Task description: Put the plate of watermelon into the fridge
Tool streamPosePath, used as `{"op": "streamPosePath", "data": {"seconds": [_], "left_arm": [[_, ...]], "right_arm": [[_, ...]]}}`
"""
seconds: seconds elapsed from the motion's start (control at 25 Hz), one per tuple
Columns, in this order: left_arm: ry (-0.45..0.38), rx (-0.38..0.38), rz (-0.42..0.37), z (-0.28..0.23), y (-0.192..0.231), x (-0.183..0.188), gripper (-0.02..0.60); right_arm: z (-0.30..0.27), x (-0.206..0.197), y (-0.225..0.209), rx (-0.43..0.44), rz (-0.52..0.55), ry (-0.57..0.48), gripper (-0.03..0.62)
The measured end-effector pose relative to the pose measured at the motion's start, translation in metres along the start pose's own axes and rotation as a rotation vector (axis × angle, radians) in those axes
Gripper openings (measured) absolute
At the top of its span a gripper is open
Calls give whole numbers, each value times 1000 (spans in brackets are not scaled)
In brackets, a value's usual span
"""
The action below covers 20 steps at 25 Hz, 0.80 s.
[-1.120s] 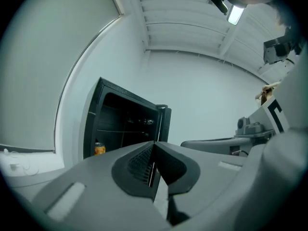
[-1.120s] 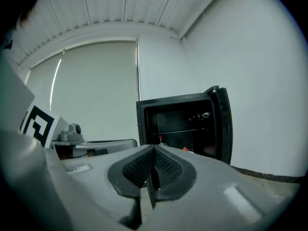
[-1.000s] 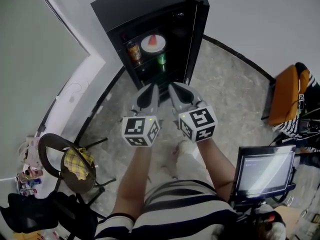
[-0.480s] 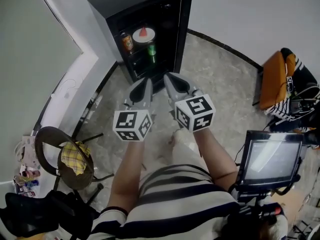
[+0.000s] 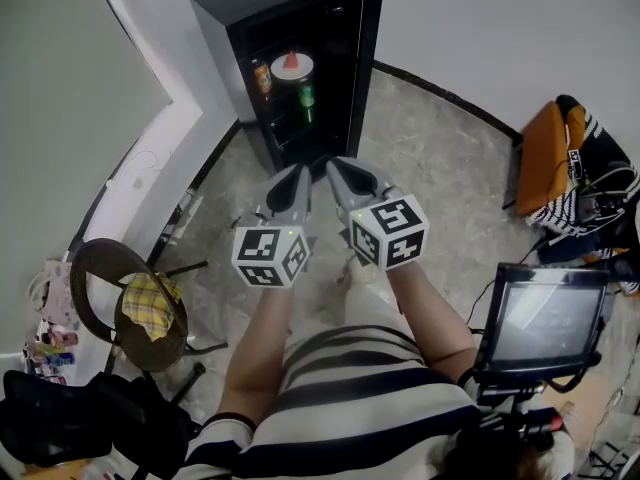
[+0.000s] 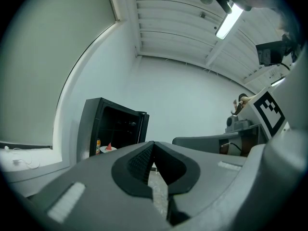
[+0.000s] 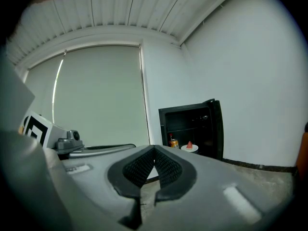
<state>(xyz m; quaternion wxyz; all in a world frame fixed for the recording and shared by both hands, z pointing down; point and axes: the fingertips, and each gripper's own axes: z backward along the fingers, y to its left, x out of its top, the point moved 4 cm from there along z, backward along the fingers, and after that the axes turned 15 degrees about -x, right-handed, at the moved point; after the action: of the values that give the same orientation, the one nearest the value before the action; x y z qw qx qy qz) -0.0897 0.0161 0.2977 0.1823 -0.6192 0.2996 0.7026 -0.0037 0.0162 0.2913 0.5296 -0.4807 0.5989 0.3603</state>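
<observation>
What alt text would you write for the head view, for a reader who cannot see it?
A small black fridge stands open with a plate of watermelon on its shelf beside a can. Before it, a person in a striped top holds the left gripper and right gripper side by side, fingers shut and empty.

Bare test room, more lab or office than home. Plain white walls (image 5: 500, 28), speckled stone floor (image 5: 440, 168), black skirting (image 5: 440, 92). Small black fridge (image 5: 240, 8) stands on the floor ahead of left tongs (image 5: 302, 171) and right tongs (image 5: 335, 165). Monitor (image 5: 535, 323) on a stand, behind and outboard of right tongs. Round chair (image 5: 95, 268) with yellow checked cloth (image 5: 150, 300), behind and outboard of left tongs. Slatted ceiling (image 6: 168, 28), tube light (image 6: 230, 20), large blinded window (image 7: 96, 95).
</observation>
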Motion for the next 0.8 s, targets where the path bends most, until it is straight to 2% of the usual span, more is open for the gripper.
{"op": "streamPosePath", "data": {"seconds": [0.24,0.8], "left_arm": [[9,1,-3,15,-11,-3,2],[18,5,2,36,-18,-14,2]], "right_arm": [[20,-6,7,3,-22,-3,-2],[33,-17,25,0,9,-4,-2]]}}
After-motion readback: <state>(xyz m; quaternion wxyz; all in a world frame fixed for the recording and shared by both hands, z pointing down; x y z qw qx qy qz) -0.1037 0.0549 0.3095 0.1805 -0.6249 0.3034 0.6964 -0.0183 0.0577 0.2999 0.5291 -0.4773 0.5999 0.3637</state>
